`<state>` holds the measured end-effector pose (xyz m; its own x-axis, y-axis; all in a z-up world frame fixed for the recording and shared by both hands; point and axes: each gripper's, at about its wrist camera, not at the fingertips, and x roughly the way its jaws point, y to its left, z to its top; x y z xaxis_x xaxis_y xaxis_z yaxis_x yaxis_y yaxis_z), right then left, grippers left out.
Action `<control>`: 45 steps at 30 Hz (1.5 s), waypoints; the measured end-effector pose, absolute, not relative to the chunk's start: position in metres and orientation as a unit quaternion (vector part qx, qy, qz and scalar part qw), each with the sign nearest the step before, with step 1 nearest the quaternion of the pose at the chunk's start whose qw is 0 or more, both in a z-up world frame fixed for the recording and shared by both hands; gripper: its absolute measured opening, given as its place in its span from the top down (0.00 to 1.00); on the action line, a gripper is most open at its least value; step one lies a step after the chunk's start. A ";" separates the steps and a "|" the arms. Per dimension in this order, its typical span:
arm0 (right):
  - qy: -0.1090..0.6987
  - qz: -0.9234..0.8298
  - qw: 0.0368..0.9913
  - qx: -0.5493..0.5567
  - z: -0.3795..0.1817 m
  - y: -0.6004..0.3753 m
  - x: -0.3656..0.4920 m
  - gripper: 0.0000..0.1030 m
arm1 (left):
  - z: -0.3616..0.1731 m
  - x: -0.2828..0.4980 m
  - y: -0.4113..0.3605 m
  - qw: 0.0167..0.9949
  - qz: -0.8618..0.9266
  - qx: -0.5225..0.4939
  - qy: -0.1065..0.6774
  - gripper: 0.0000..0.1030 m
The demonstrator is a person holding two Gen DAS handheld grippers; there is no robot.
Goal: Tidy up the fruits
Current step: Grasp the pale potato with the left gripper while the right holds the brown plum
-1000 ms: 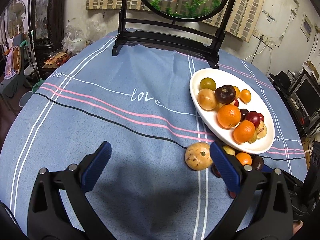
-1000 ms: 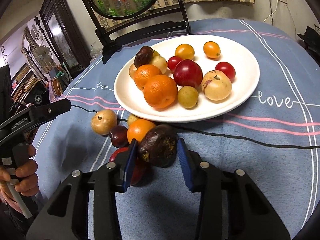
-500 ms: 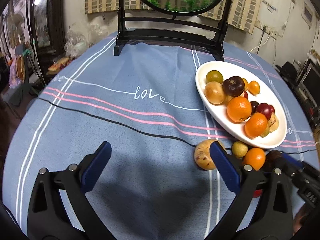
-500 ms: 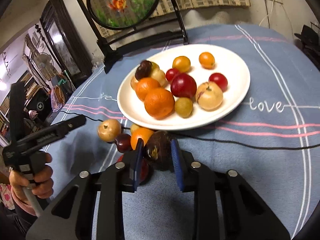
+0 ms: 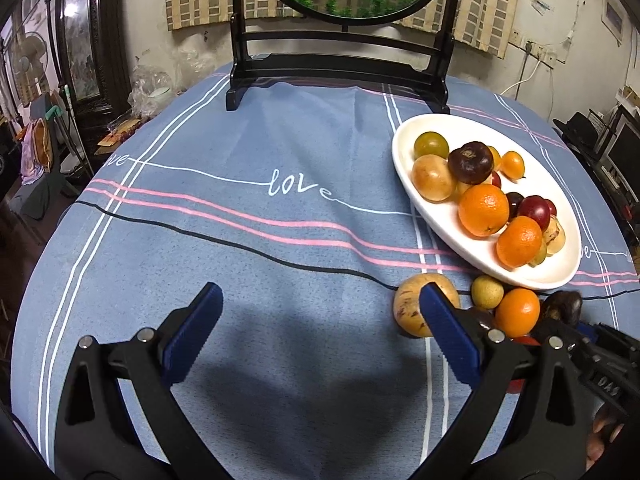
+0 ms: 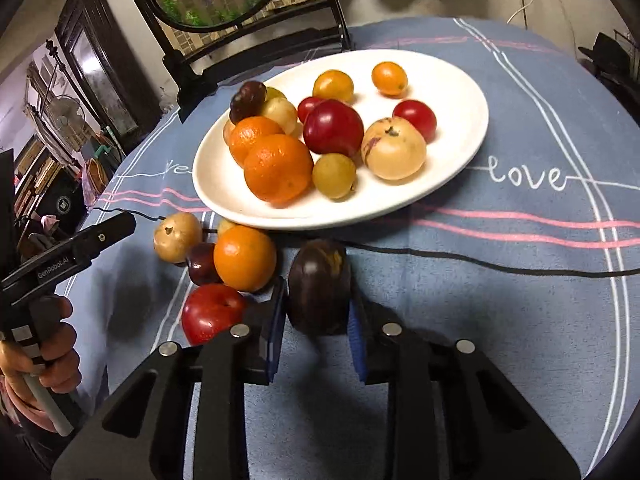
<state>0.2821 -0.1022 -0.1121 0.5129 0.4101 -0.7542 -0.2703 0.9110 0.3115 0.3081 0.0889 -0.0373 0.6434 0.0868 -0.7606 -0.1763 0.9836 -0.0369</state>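
Task status: judged well over halfway. We counted about a dozen fruits already gathered on the white plate [image 6: 460,92], and roughly six not yet there.

Left to right in the right wrist view. The left tongs [image 5: 320,332] hung wide open over bare blue cloth, holding nothing. Next came the loose cluster on the bench [image 5: 200,240], just in front of the plate's near rim: a tan passion fruit [image 6: 177,237], a small dark plum [image 6: 201,263] touching it, a small yellowish fruit [image 6: 225,226] mostly hidden against the rim, an orange [image 6: 245,258], and a red apple-like fruit [image 6: 212,312] nearest us.

To the right of that, the right tongs [image 6: 316,338] were closed on a dark purple fruit [image 6: 319,286], one blue pad on each flank. We could not tell whether it was lifted or still touching the cloth.

Appearance of the gripped fruit: rounded, dull purple-brown skin with a yellowish scuff near the top. We took it for a purple passion fruit or mangosteen; it was not distinct enough to settle. We judged it firm enough for the pads.

Remaining, in our estimate: place this fruit in the open right part of the plate, then bring over the five loose ones.
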 end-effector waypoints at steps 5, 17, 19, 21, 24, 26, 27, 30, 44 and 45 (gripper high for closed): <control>0.430 0.198 0.877 0.087 -0.097 -0.110 0.276 0.73 | -0.049 0.314 0.077 0.904 0.050 -0.035 0.423 0.05; 0.434 0.202 0.873 0.095 -0.097 -0.111 0.279 0.73 | -0.060 0.310 0.040 0.910 -0.009 0.043 0.413 0.18; 0.435 0.202 0.873 0.094 -0.098 -0.111 0.279 0.73 | -0.062 0.311 0.040 0.909 -0.013 0.036 0.415 0.18; 0.436 0.201 0.872 0.094 -0.099 -0.111 0.279 0.73 | -0.062 0.312 0.041 0.909 -0.016 0.031 0.415 0.18; 0.437 0.199 0.872 0.093 -0.100 -0.111 0.280 0.73 | -0.064 0.314 0.043 0.910 -0.020 0.016 0.413 0.18; 0.438 0.198 0.872 0.093 -0.100 -0.111 0.280 0.73 | -0.064 0.317 0.044 0.912 -0.021 0.009 0.410 0.18; 0.439 0.198 0.871 0.093 -0.100 -0.111 0.280 0.73 | -0.065 0.318 0.043 0.913 -0.022 0.007 0.408 0.20; 0.441 0.197 0.871 0.094 -0.101 -0.111 0.281 0.73 | -0.067 0.323 0.042 0.912 -0.033 -0.006 0.408 0.29; 0.441 0.194 0.871 0.091 -0.101 -0.111 0.282 0.73 | -0.064 0.314 0.031 0.904 -0.050 0.015 0.424 0.57; 0.442 0.193 0.871 0.091 -0.102 -0.111 0.283 0.73 | -0.064 0.314 0.032 0.904 -0.050 0.012 0.425 0.57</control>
<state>0.2826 -0.1113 -0.1020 0.5345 0.4174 -0.7350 -0.2569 0.9087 0.3292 0.3144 0.0318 -0.0642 0.6338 -0.0791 -0.7694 0.1004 0.9948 -0.0196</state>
